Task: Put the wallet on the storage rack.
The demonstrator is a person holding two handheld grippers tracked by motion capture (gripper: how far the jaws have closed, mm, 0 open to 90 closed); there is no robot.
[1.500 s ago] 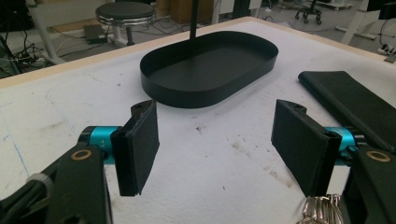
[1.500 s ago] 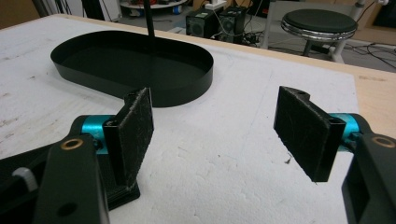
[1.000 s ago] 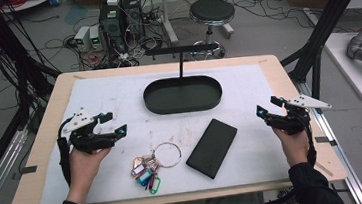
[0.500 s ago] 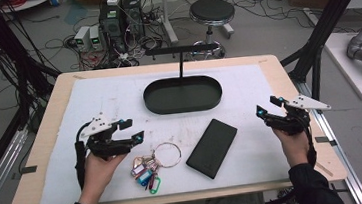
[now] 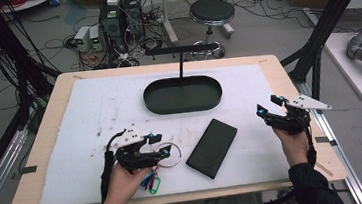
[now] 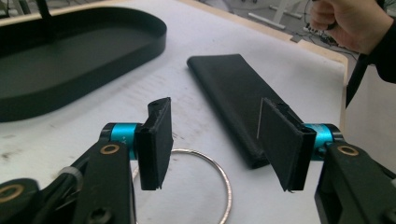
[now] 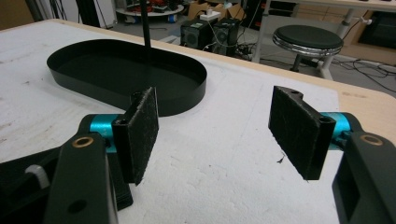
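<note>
We see the tabletop [image 5: 277, 77] under a white mat [image 5: 95, 115]. At twelve o'clock on the mat sits the black oval tray [image 5: 182, 95]. At five o'clock from the tray lies the dark case [image 5: 212, 147], tilted. At nine o'clock from the case lies the key ring [image 5: 170, 154], with coloured tags [image 5: 151, 182] at its seven o'clock. Our left gripper [image 5: 159, 145] hovers over the ring; its fingers [image 6: 156, 135] have just been closing, yet stand spread, the ring between and below them, unpinched. At three o'clock, our right gripper [image 5: 269, 108] hangs off the mat's edge, fingers [image 7: 140, 133] spread, pinching nothing.
</note>
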